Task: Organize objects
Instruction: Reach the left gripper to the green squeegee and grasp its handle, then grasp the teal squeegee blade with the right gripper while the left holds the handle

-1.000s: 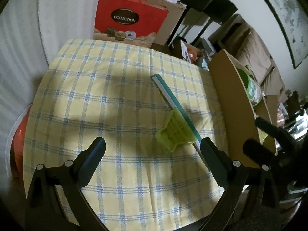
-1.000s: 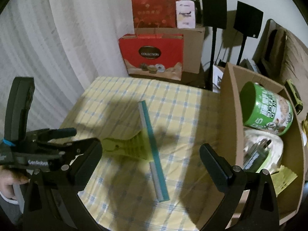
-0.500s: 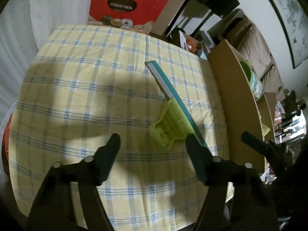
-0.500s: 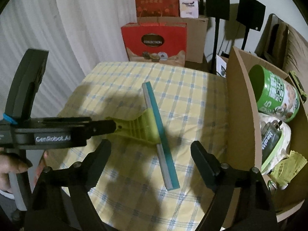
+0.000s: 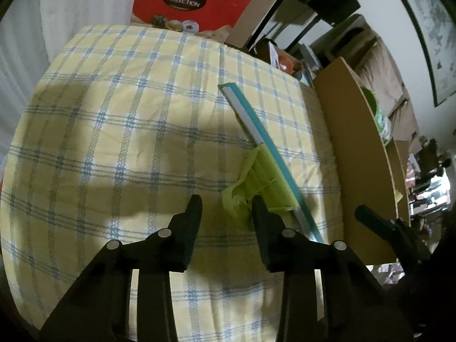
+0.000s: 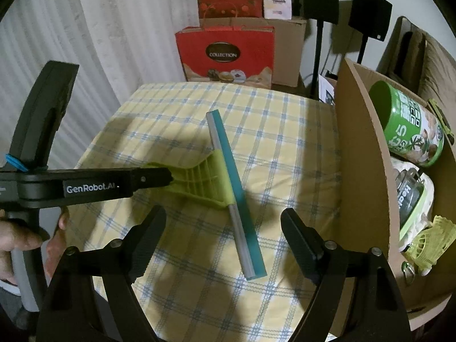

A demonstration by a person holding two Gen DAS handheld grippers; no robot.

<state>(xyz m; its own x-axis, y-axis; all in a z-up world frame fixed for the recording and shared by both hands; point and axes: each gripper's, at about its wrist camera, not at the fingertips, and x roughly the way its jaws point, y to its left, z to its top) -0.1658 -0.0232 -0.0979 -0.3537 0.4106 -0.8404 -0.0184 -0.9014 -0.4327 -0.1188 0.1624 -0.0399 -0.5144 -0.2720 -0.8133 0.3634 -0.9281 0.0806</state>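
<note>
Squeegee (image 6: 228,188) flat on checked cloth (image 5: 119,131). Left gripper (image 5: 225,208) jaws just been closing around lime handle, not clearly pinching. Right gripper (image 6: 223,222) wide, empty. Seat deeper, then squeeze.

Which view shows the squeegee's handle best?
The right wrist view: the squeegee lies side-on, its lime handle running to the left gripper. In the left wrist view the handle is foreshortened and partly hidden by a gripper finger.

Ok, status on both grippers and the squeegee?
Left gripper closing around squeegee handle, no grip confirmed. Right gripper open, empty, above the blade. Nothing blocking.
</note>
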